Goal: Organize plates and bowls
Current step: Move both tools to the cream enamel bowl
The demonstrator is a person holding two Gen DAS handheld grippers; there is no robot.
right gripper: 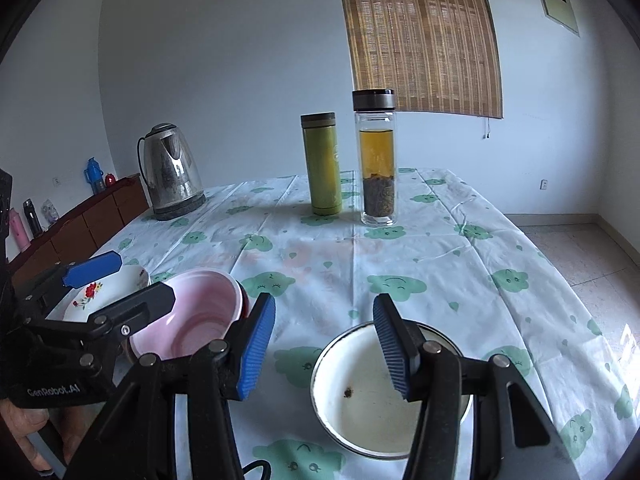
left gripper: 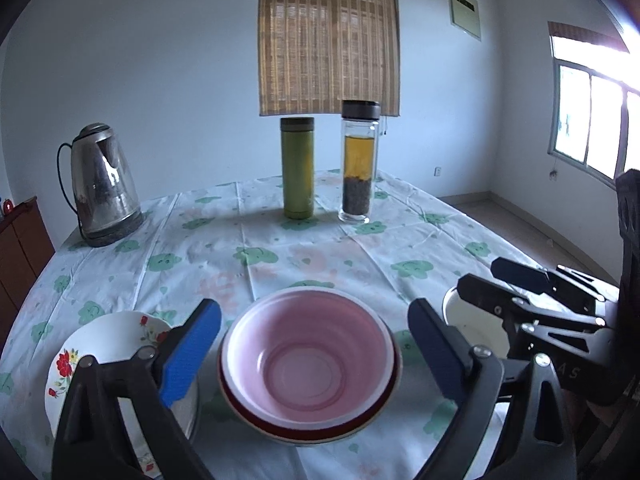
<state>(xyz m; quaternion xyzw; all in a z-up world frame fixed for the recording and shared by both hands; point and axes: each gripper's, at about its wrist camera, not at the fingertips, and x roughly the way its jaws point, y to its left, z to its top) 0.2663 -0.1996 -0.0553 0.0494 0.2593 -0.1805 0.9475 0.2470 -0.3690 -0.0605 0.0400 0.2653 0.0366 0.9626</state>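
Two grippers, both spread wide, neither gripping anything. Left gripper (left gripper: 314, 354) has ribbed blue rubber pads; the pink bowl (left gripper: 308, 360) sits between its fingers, untouched, smooth glossy plastic-looking, nested on a red-rimmed dish (left gripper: 320, 430) beneath. Floral plate (left gripper: 100, 344), white glazed with red flowers, lies left of and partly under the left finger. Right gripper (right gripper: 324, 344) hovers over the white enamel bowl (right gripper: 360, 392), round, thin metal rim, dark speck inside; its right pad overlaps the bowl's rim in view, contact cannot tell. Pink bowl (right gripper: 192, 320) sits just left of that gripper.

Ahead of both: dented steel kettle (left gripper: 102, 186), matte green flask (left gripper: 298, 168), clear glass tea bottle (left gripper: 358, 164) with amber liquid and dark leaves, all upright on a creased white tablecloth (left gripper: 280, 256) printed with green clouds.

Only the right wrist view shows the wooden cabinet (right gripper: 88, 220) with small bottles on it, and "GenRobot.AI" printed on the left gripper body. Only the left wrist view shows the bright window (left gripper: 592, 120).
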